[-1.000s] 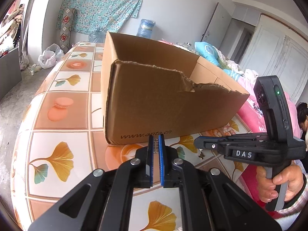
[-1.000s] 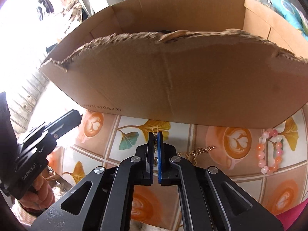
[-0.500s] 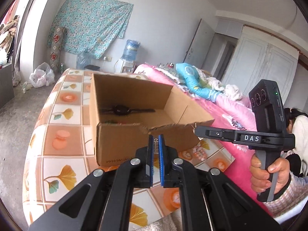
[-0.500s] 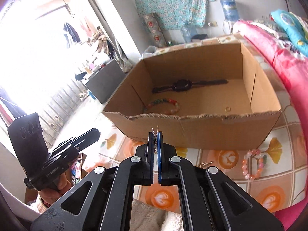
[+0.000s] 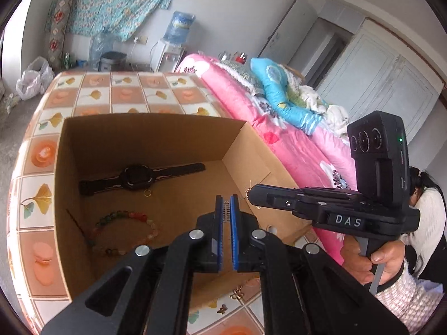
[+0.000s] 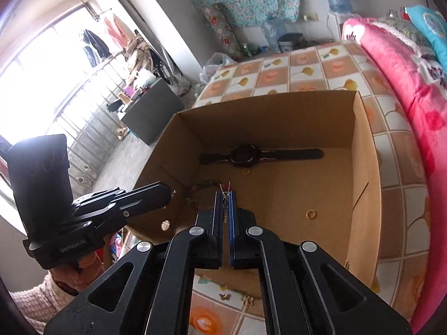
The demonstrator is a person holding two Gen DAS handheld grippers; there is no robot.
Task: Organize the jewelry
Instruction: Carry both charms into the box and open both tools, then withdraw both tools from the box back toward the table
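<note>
An open cardboard box (image 5: 64,184) (image 6: 363,150) sits on the tiled tabletop. Inside lie a black watch (image 5: 137,178) (image 6: 245,155), a multicoloured bead bracelet (image 5: 123,231) (image 6: 201,187), and small gold rings (image 5: 147,193) (image 6: 311,214). My left gripper (image 5: 226,198) hovers over the box's near edge, shut on a thin silvery chain piece (image 5: 226,209). My right gripper (image 6: 225,194) is also above the box, shut on a fine chain (image 6: 225,209) with small prongs sticking out of its tip. Each gripper shows in the other's view: right (image 5: 251,192), left (image 6: 170,192).
Small butterfly-shaped pieces (image 5: 222,310) (image 6: 223,296) lie on the tiles in front of the box. A pink bed (image 5: 279,134) runs along the table's right side, where a person sits low. A dark cabinet (image 6: 151,111) and a window are off to the left.
Both grippers have risen from table level in front of the box to above its near wall, still shut on their chains. The box interior, hidden a second ago, is in view.
</note>
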